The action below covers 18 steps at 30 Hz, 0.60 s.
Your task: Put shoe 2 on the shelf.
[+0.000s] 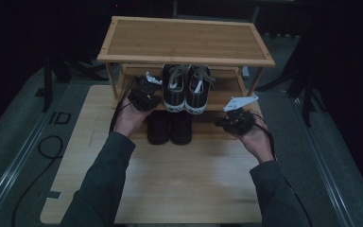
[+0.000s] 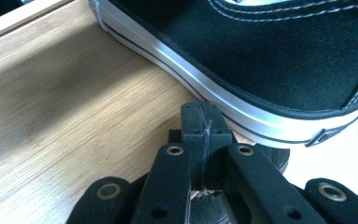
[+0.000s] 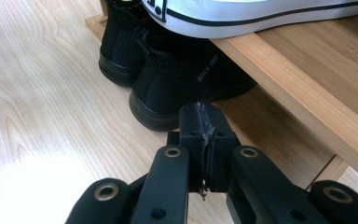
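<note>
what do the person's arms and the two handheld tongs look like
Both forearms wear dark grey-green long sleeves. The left black two-jaw tongs and the right black two-jaw tongs are matt black plastic with brass-ringed pivot holes on their linkage bars. A thin black cable trails from the left one. The right one carries a pale grey three-cornered plate on top.

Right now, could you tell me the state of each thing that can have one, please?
Left gripper: shut, empty, beside the sneakers.
Right gripper: shut, empty, near the black shoes.
Sneakers: upright pair on the middle shelf, laced, heels toward the person.
Black shoes: upright pair side by side on the lowest level, under the sneakers.
Shoe rack: standing on the table, top shelf bare.
</note>
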Tool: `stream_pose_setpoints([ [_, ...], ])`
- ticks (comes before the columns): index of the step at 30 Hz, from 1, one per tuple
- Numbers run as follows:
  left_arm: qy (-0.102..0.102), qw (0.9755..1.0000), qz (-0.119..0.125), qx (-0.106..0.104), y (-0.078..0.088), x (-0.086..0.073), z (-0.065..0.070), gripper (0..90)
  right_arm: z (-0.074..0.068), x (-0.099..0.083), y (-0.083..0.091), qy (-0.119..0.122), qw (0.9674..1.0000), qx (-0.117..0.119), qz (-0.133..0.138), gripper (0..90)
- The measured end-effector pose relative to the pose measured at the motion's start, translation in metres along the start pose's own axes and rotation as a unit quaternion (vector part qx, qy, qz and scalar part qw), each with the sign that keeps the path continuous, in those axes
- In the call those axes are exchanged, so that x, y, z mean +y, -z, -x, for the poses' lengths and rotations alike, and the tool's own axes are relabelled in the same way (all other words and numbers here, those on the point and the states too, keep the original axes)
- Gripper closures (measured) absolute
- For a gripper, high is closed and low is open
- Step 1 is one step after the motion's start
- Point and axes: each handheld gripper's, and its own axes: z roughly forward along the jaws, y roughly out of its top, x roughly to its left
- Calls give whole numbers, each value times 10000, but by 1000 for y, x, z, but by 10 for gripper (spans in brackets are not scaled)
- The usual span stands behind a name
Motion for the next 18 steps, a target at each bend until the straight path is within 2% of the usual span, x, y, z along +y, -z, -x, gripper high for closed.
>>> stream_pose_setpoints([
  [18, 147, 9999, 46, 80, 4, -9, -13, 900, 2, -6, 0, -51, 10000, 15, -81, 879],
])
